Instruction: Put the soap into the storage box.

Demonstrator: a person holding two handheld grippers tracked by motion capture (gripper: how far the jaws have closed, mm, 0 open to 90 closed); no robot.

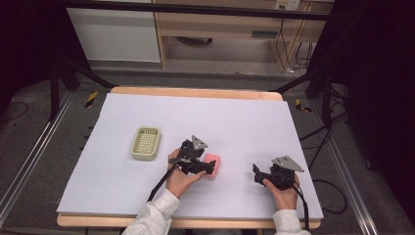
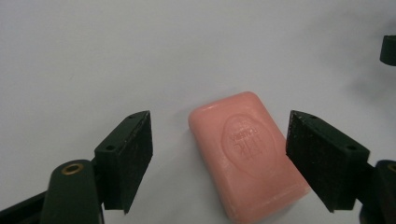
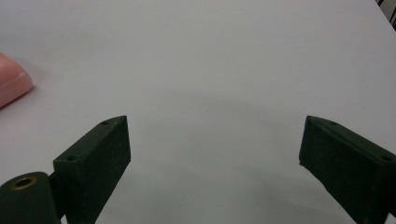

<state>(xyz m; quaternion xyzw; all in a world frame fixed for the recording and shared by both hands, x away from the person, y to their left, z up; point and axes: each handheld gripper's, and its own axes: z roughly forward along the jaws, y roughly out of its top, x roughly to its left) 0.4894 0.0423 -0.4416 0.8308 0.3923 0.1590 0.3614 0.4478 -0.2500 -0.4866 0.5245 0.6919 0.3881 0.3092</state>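
Left gripper (image 2: 219, 158) spread wide around the pink soap bar (image 2: 247, 158), pads either side, not pressing. Soap flat on the white surface (image 1: 235, 117), toward the near edge, about midway along it. Right gripper (image 3: 215, 154) also apart, nothing between, nearer the near right corner. Beige basket (image 1: 146, 143) left of the soap.

Thing: pink soap bar (image 2: 247, 158), rounded corners, embossed oval stamp
Pose: flat, stamp up
Place: white table sheet, right of centre
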